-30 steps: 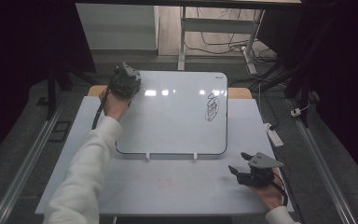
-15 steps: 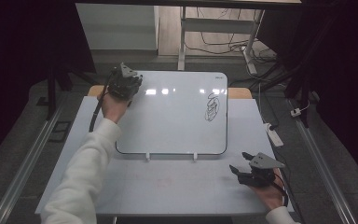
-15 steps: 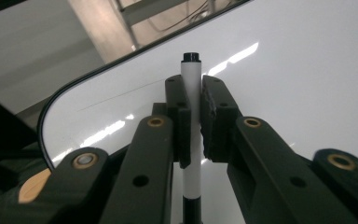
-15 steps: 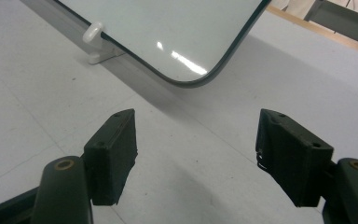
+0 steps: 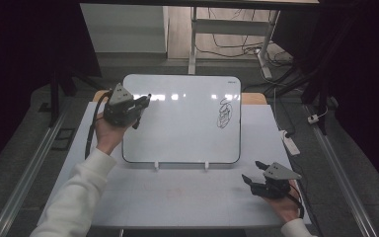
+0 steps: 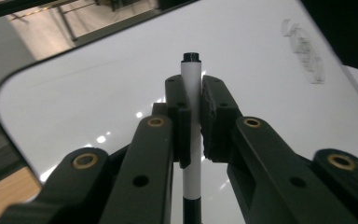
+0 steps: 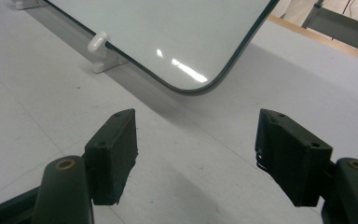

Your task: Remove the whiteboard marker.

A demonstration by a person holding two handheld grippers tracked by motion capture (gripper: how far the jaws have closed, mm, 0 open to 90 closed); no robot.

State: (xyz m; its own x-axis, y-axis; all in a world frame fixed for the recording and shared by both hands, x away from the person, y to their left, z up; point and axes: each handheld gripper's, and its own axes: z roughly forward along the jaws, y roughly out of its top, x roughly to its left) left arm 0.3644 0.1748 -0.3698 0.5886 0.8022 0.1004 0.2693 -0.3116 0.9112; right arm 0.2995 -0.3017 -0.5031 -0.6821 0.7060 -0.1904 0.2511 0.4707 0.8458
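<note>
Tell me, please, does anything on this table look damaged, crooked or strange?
Nothing is damaged or spilled. The whiteboard lies straight on the table, and the black scribble near its right edge is the one mark on it. The left tongs grip a white marker; the right tongs rest open and empty.

Right gripper [image 7: 196,154] spread wide over table [image 7: 37,93], whiteboard [image 7: 168,32] corner ahead.

No legible text: the whiteboard [image 5: 182,123] bears an unreadable black scribble [image 5: 224,114] and a tiny blurred mark at 1 o'clock
</note>
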